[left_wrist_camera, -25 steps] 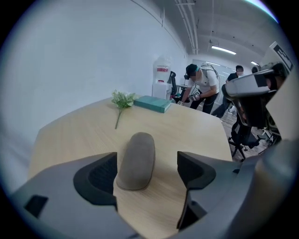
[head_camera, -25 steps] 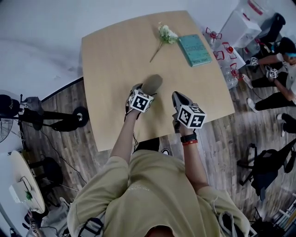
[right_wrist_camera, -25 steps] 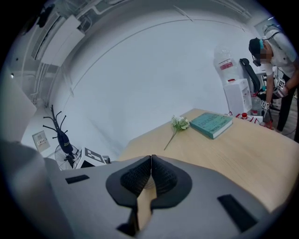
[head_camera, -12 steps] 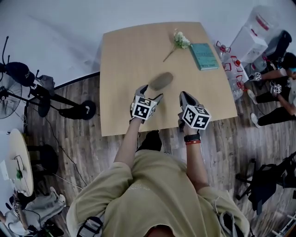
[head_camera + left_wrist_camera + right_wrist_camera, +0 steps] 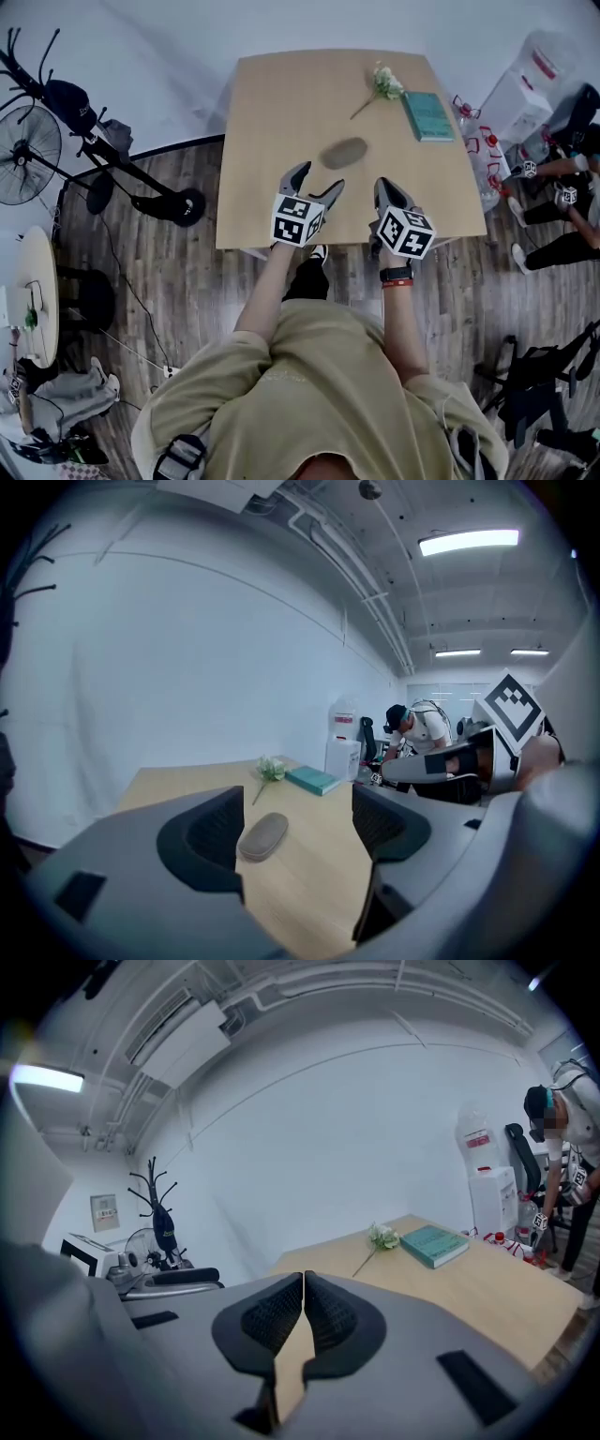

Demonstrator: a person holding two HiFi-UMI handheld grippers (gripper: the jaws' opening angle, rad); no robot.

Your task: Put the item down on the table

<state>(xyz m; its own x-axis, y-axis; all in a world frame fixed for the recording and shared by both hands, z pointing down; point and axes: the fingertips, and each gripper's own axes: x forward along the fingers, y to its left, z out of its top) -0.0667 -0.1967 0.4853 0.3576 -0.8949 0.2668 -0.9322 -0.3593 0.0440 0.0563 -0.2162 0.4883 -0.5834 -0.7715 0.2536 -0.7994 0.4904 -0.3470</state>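
A flat grey oval pouch (image 5: pixel 345 152) lies alone on the wooden table (image 5: pixel 281 103); in the left gripper view the pouch (image 5: pixel 262 835) shows beyond the jaws, untouched. My left gripper (image 5: pixel 319 183) (image 5: pixel 292 829) stands open over the table's near edge, a short way back from the pouch, with nothing between its jaws. My right gripper (image 5: pixel 387 187) (image 5: pixel 303 1312) is shut and empty, to the right of the left one, near the table's front edge.
A white flower (image 5: pixel 381 84) and a teal book (image 5: pixel 428 115) lie at the table's far right. A standing fan (image 5: pixel 33 141) and coat stand (image 5: pixel 84 117) are on the left. People (image 5: pixel 562 187) and a water dispenser (image 5: pixel 530 75) are at the right.
The left gripper has let go of the pouch and drawn back toward the table's near edge, jaws open. The pouch stays on the table. The head view has shifted.
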